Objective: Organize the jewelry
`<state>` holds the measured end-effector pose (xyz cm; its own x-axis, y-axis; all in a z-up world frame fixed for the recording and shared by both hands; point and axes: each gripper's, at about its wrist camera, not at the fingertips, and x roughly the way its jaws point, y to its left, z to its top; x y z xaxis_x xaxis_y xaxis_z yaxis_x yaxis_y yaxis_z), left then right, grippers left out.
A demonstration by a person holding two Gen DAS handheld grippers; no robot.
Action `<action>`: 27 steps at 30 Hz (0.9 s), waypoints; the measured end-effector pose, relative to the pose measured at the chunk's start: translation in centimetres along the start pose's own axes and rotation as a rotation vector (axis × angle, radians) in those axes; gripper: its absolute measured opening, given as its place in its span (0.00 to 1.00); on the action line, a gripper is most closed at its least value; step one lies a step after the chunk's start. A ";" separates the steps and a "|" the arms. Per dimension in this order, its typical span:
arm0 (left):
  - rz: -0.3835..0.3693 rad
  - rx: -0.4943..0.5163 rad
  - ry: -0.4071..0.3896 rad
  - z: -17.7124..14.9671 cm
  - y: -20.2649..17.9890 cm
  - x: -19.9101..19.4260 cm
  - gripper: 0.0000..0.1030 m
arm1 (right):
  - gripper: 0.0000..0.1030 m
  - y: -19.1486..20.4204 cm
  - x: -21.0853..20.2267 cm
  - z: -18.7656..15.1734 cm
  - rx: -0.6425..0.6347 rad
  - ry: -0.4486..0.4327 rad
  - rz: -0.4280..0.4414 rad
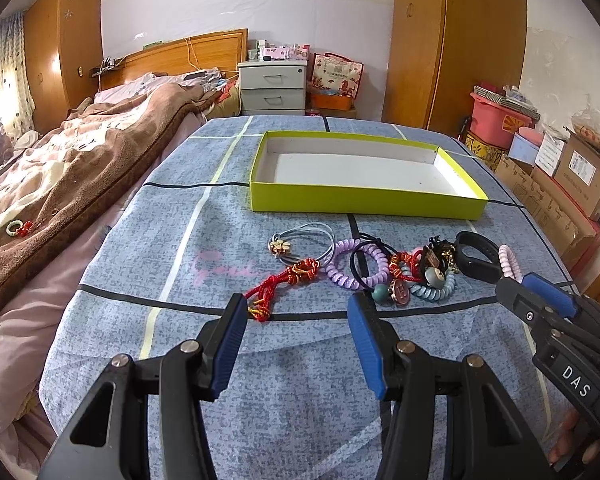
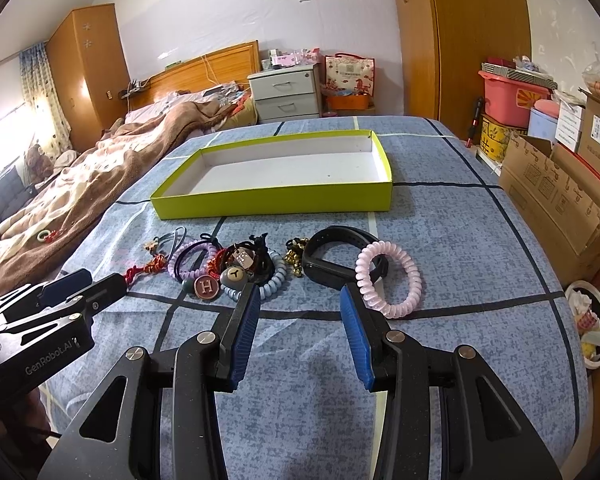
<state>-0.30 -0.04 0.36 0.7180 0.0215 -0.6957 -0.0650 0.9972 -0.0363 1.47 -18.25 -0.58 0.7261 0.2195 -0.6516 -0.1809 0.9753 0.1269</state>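
Note:
A row of jewelry lies on the blue checked cloth before an empty lime-green box [image 1: 364,201] [image 2: 272,200]. From the left: a red cord bracelet [image 1: 284,284], a blue hair tie with flower [image 1: 300,242], a purple spiral tie [image 1: 356,266], a cluster of charms and ties [image 1: 416,276] [image 2: 240,268], a black band [image 1: 476,256] [image 2: 336,256], a pink spiral tie [image 2: 390,278]. My left gripper [image 1: 298,312] is open, empty, just short of the red bracelet. My right gripper [image 2: 300,300] is open, empty, just short of the black band and pink tie.
A bed with a brown blanket [image 1: 60,184] lies to the left, with a small bracelet [image 1: 18,229] on it. Cardboard boxes [image 2: 556,200] and a pink bin [image 2: 508,96] stand to the right, a bowl [image 2: 592,324] on the floor. A nightstand [image 1: 272,86] stands behind.

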 end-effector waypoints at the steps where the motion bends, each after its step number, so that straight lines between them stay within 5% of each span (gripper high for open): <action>1: 0.000 -0.001 0.001 0.0 0.0 0.0 0.53 | 0.41 0.0 0.0 0.0 0.000 0.001 0.000; 27: 0.002 -0.002 0.005 -0.1 0.1 -0.2 0.53 | 0.41 0.0 -0.1 0.0 0.000 0.000 0.003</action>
<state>-0.49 0.07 0.42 0.7147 0.0234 -0.6990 -0.0678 0.9971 -0.0359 1.43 -18.24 -0.55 0.7256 0.2224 -0.6512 -0.1831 0.9746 0.1289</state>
